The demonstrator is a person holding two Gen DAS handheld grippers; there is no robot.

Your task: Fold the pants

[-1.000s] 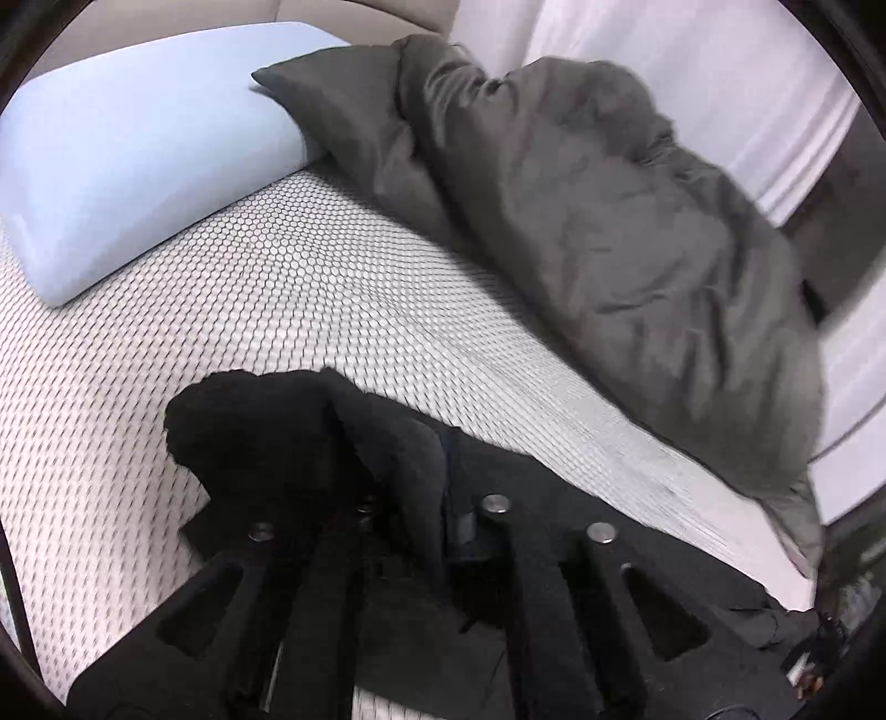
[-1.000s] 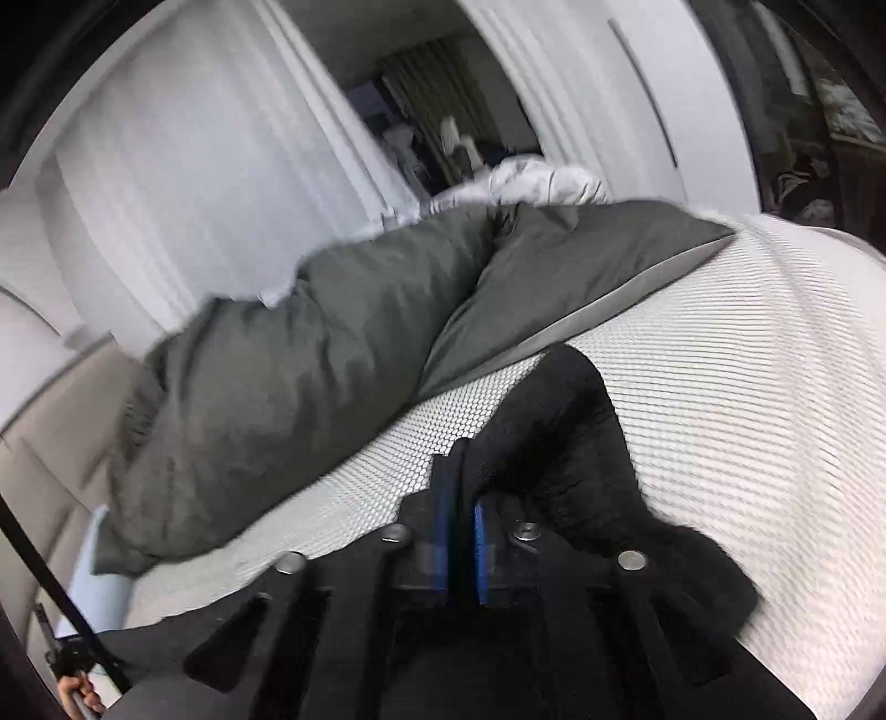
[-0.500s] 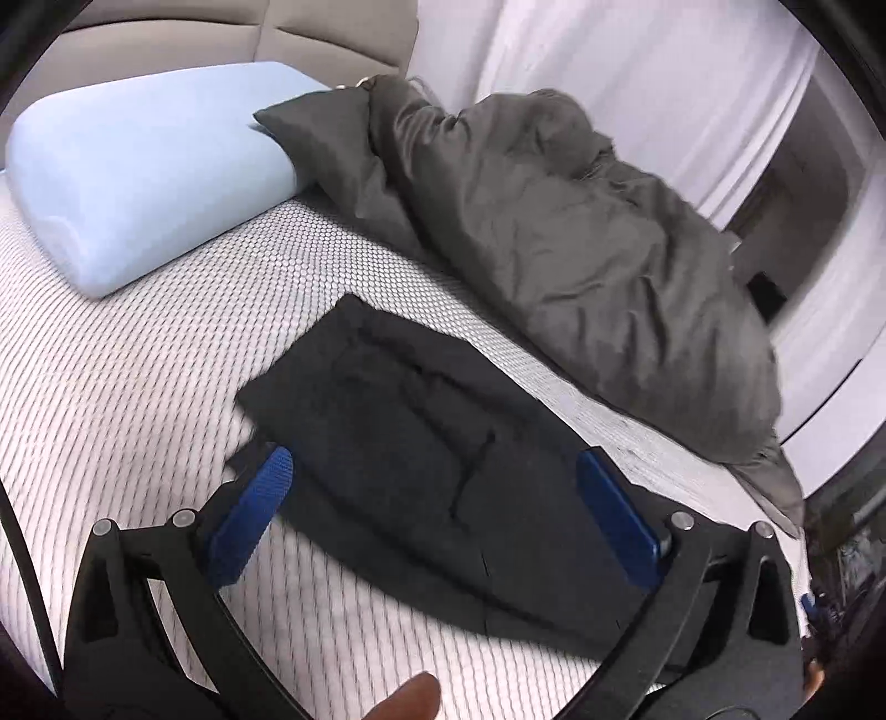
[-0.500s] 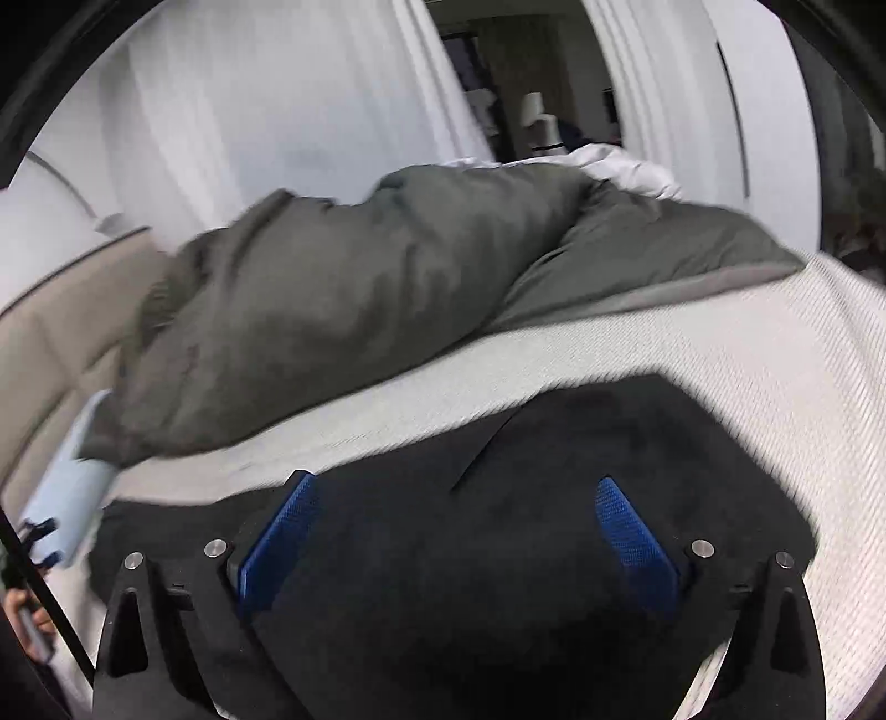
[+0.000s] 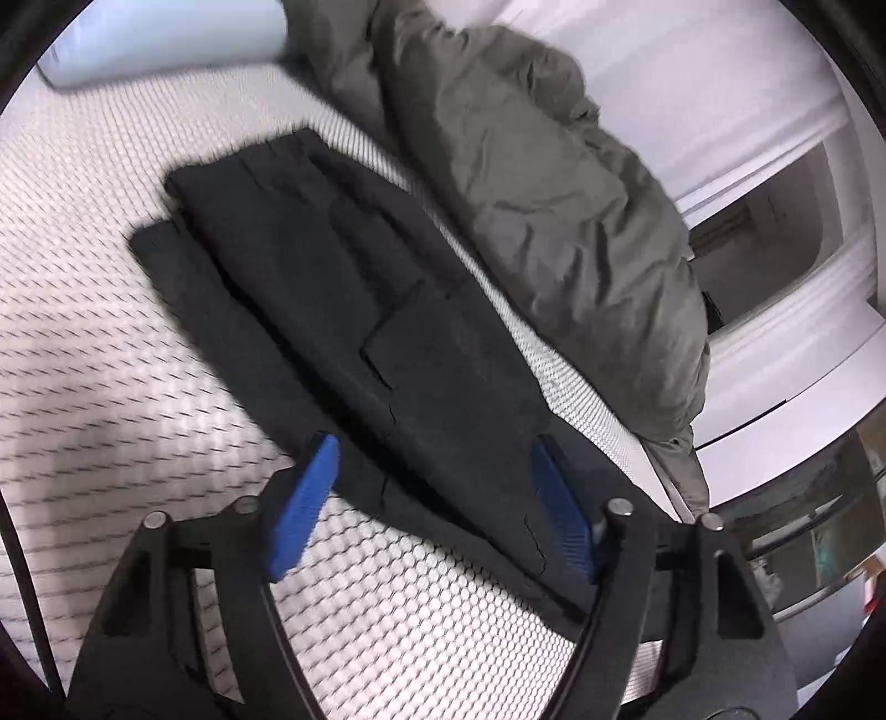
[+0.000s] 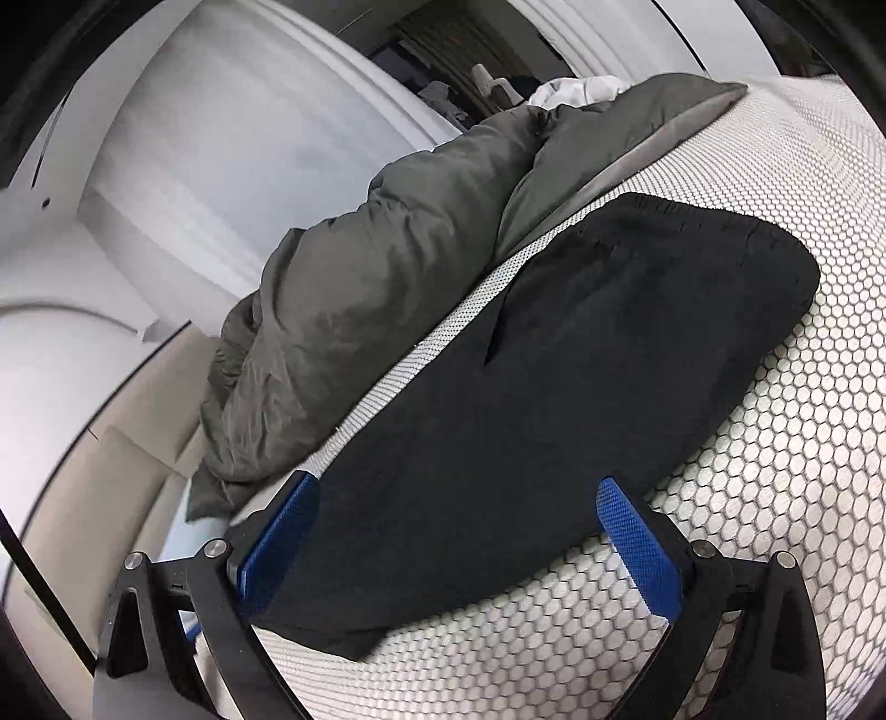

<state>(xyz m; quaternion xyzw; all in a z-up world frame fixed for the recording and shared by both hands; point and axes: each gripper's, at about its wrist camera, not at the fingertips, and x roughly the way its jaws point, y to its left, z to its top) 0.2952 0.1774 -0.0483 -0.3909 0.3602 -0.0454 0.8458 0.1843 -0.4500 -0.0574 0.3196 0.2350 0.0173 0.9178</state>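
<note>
The black pants (image 5: 354,310) lie folded lengthwise in a long flat strip on the white honeycomb-patterned bed (image 5: 99,354). They also show in the right wrist view (image 6: 554,399). My left gripper (image 5: 432,448) is open and empty, its blue pads just above the strip's near part. My right gripper (image 6: 459,493) is open and empty, its blue pads either side of the pants' near end, close above the fabric.
A rumpled grey duvet (image 5: 542,183) lies along the far side of the pants, also in the right wrist view (image 6: 376,288). A pale blue pillow (image 5: 155,39) sits at the head. White curtains (image 6: 221,144) and a beige headboard (image 6: 83,498) stand behind.
Both grippers were shut on the pants a second ago, then opened and let them drop flat. Since then both have tilted and moved closer over the folded strip.
</note>
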